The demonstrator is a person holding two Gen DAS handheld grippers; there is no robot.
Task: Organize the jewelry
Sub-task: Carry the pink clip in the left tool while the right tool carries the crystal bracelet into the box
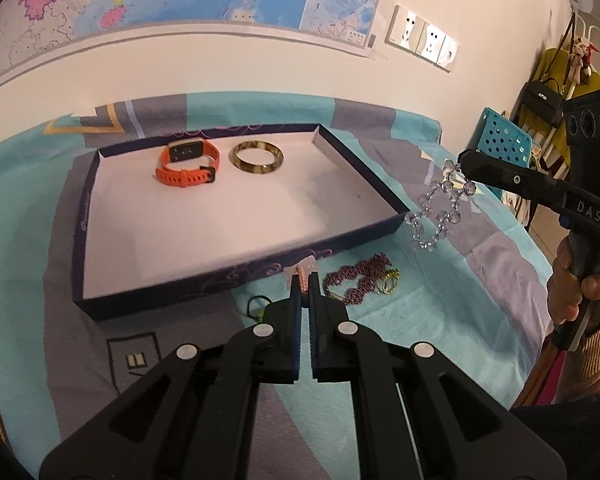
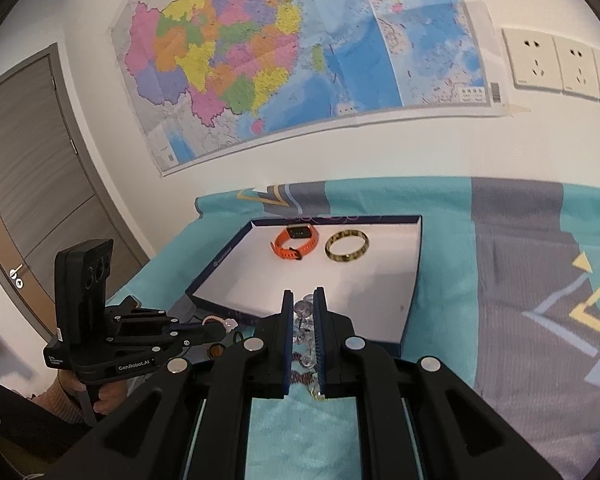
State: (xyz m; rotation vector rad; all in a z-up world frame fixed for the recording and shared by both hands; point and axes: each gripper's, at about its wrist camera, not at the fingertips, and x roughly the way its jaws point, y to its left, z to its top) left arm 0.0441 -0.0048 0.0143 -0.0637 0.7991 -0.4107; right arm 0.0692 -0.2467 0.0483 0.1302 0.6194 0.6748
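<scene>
My left gripper [image 1: 305, 282] is shut on a small pink beaded bracelet [image 1: 303, 276] with a pale charm, just above the cloth by the tray's near edge. From the right wrist view the same left gripper [image 2: 224, 330] shows the bracelet [image 2: 216, 321] sticking out of its tips. My right gripper [image 2: 304, 300] is shut on a clear crystal bead bracelet [image 2: 303, 314]. That bracelet [image 1: 438, 210] dangles in the air right of the tray from the right gripper [image 1: 465, 165]. The dark blue tray [image 1: 100, 216] holds an orange watch [image 1: 188, 165] and a gold bangle [image 1: 257, 156].
A purple bead strand [image 1: 358, 284] with a gold piece [image 1: 390, 282] lies on the teal and grey cloth [image 1: 20, 260] near the tray's front corner. A thin black cord [image 1: 256, 305] lies beside my left fingers. A teal perforated basket [image 1: 504, 140] stands at the far right.
</scene>
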